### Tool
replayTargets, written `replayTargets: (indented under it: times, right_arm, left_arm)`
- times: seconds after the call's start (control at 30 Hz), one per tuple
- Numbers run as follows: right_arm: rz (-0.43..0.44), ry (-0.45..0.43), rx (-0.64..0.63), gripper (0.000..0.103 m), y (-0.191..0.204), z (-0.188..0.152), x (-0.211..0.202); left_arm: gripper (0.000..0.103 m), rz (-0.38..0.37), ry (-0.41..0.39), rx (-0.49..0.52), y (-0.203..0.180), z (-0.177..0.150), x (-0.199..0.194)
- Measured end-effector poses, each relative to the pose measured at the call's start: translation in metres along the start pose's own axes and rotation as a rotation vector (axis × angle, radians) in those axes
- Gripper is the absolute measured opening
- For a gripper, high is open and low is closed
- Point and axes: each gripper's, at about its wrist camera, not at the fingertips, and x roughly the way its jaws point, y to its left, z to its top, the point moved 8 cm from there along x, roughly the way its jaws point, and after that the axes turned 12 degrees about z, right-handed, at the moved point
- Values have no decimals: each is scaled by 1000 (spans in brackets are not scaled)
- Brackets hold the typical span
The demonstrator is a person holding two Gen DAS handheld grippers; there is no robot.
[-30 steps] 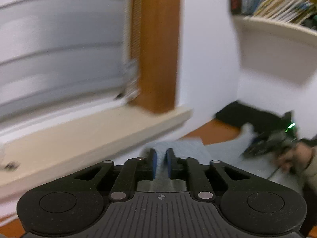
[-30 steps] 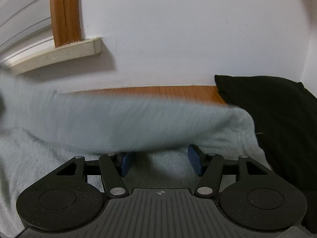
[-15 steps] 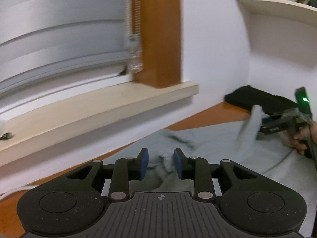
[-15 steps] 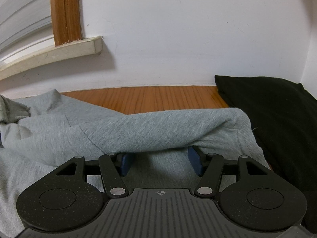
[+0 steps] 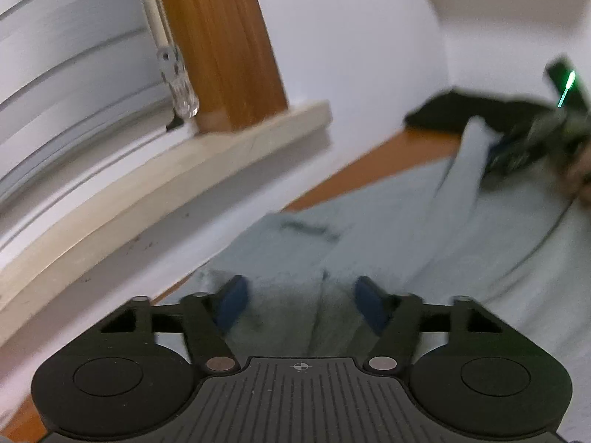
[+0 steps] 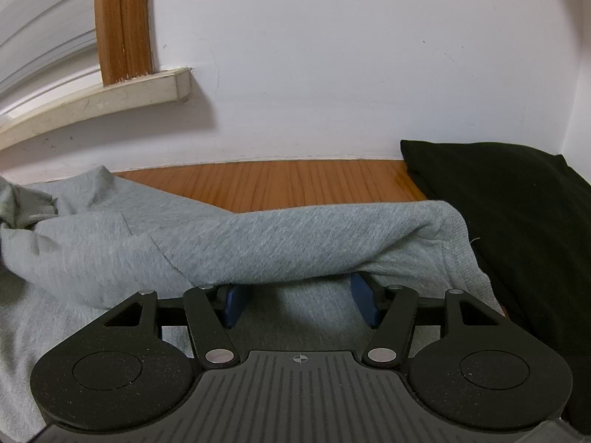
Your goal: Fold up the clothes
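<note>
Right wrist view: grey garment (image 6: 258, 240) lies rumpled, sleeve folded across.

Left tool (image 5: 300, 301) now spread wide, released grey garment (image 5: 369, 243) slumped flat.

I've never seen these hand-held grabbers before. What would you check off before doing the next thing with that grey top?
1. Left gripper has let go: ok, jaws wide apart over the grey garment.
2. Right gripper free: ok, open, a fold draped across its blue fingertips.
3. Garment lies flat: not ok, bunched at its left end.
4. Clear of the black garment: not ok, the two touch.
5. Bare wooden surface beyond the garment: ok.
6. Left view sharp: not ok, blurred.
</note>
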Motion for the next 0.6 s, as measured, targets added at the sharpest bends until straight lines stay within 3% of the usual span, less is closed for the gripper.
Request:
replayTargets:
  times: [0.03,0.07,0.13,0.27,0.37,0.43,0.6]
  right_arm:
    - [0,0,0,59,0,0,0]
    - [0,-1,-1,59,0,0,0]
    - [0,-1,-1,59,0,0,0]
    - [0,1,-2,59,-1,0,0]
    - [0,2,-3,59,-2,2,0]
    - [0,3,-4,59,-3,3,-1]
    - [0,6,-7,60,-4,5,-1]
  left_arm:
    - [28,-8,2,-13,5,0,-1]
    - [20,-14,-2,-32,12,0,-4]
    - [13,-21,-19,-76,30,2,-12]
    - [11,44,-74,-159,83,3,-41]
    - [11,88,-101,-277,130,-10,-66]
    - [11,105,-80,-344,155,-32,-78]
    - [12,178,25,-381,178,-94,-91]
